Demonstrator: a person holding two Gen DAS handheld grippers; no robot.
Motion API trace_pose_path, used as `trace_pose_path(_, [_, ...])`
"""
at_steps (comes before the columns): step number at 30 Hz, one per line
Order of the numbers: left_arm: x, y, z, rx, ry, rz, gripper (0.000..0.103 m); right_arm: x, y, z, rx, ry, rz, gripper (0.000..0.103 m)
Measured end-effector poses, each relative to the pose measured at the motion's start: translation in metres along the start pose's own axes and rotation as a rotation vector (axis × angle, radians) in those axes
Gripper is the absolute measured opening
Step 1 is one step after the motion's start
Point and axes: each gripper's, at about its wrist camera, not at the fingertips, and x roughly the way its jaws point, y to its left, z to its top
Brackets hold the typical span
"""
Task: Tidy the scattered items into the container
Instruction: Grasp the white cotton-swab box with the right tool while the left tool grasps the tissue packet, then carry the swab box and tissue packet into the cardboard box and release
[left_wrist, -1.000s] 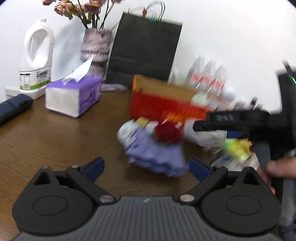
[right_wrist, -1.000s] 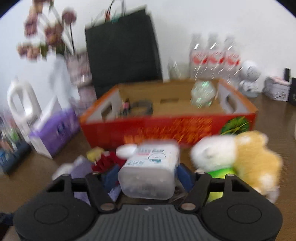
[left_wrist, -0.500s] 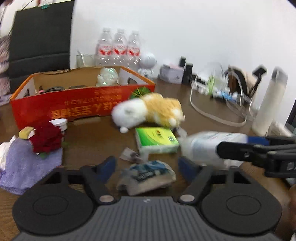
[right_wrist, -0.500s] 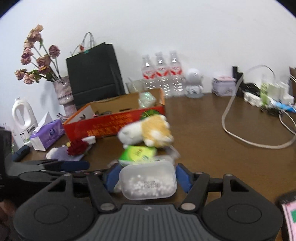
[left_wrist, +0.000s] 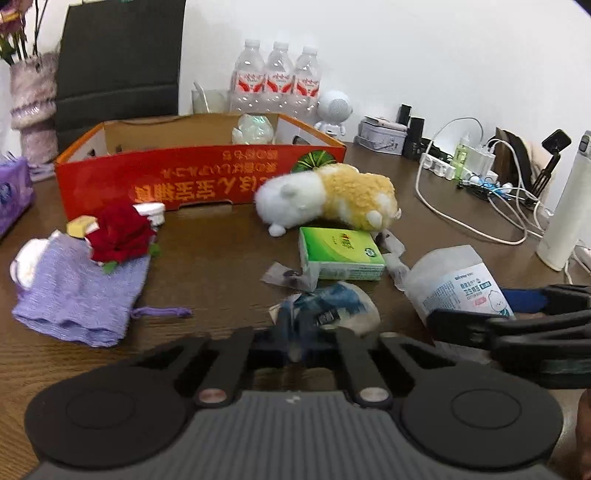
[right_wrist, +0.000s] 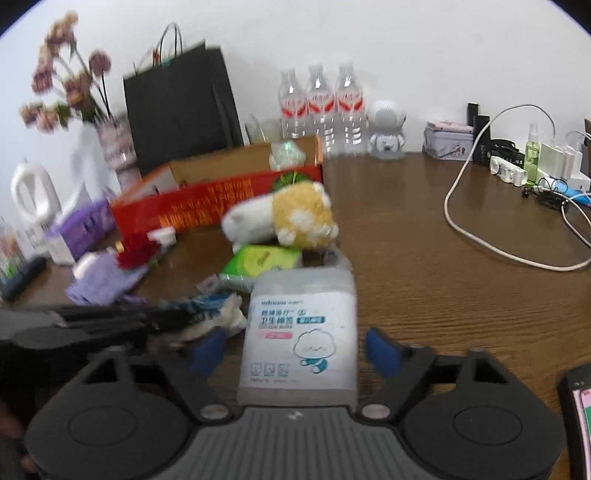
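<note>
Our left gripper (left_wrist: 295, 332) has its jaws pressed almost together, pinching the edge of the crumpled blue-and-white wrapper (left_wrist: 328, 308) that lies on the table (left_wrist: 207, 266) just in front of the green tissue pack (left_wrist: 338, 253); our right gripper (right_wrist: 295, 350) has its jaws spread partway, and the cotton swab box (right_wrist: 301, 328) sits between them, though in the right wrist view the blue pads (right_wrist: 380, 350) seem to stand a little off its sides, so we cannot tell whether they truly clamp it. To do this step well, we judge that we should lift the wrapper straight up before swinging it, since it is thin and crinkled and could slip from so narrow a bite, and we should keep both loads clear of each other, because the two grippers sit close side by side. We should carry both over the near red wall of the cardboard box (left_wrist: 199, 177) and let go only once they are well inside. That box stands open at the back of the table and already holds a wrapped pale-green ball (left_wrist: 253, 129) against its far wall; the rest of its floor is hidden from us. The plush toy (left_wrist: 327, 199), the purple pouch (left_wrist: 81, 295) and the red fabric rose (left_wrist: 120, 234) lie outside, near its front wall.
</note>
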Motion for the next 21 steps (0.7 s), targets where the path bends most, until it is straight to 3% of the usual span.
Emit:
trace_pose_path(3, [-0.032, 0.007, 0.0, -0.043, -0.079, -0.015, 0.003, -0.009, 0.011, -0.002, -0.025, -0.045, 0.001, 0.065])
trace_pose_path(6, [-0.073, 0.018, -0.004, -0.057, -0.119, 0.017, 0.003, -0.034, 0.029, -0.006, -0.099, -0.098, 0.074, 0.065])
trace_pose_path(10, [-0.102, 0.042, -0.024, -0.051, -0.05, 0.13, 0.003, -0.047, 0.056, -0.021, -0.196, -0.035, 0.2, 0.065])
trace_pose_path(13, [-0.111, 0.049, -0.046, -0.054, 0.014, 0.203, 0.003, -0.039, 0.07, -0.035, -0.217, 0.034, 0.198, 0.065])
trace_pose_path(16, [-0.115, 0.046, -0.062, -0.056, 0.063, 0.193, 0.006, -0.034, 0.072, -0.039, -0.183, 0.062, 0.17, 0.065])
trace_pose_path(17, [-0.118, 0.046, -0.065, -0.063, 0.06, 0.183, 0.016, -0.035, 0.07, -0.039, -0.175, 0.063, 0.163, 0.065])
trace_pose_path(18, [-0.12, 0.046, -0.067, -0.068, 0.057, 0.166, 0.043, -0.037, 0.069, -0.038, -0.172, 0.061, 0.154, 0.065])
trace_pose_path(19, [-0.121, 0.047, -0.067, -0.072, 0.059, 0.146, 0.06, -0.038, 0.068, -0.038, -0.171, 0.058, 0.147, 0.065])
trace_pose_path(20, [-0.12, 0.048, -0.067, -0.077, 0.06, 0.14, 0.071, -0.039, 0.066, -0.037, -0.168, 0.055, 0.141, 0.066])
trace_pose_path(21, [-0.117, 0.048, -0.065, -0.083, 0.063, 0.145, 0.067, -0.04, 0.066, -0.037, -0.162, 0.049, 0.137, 0.067])
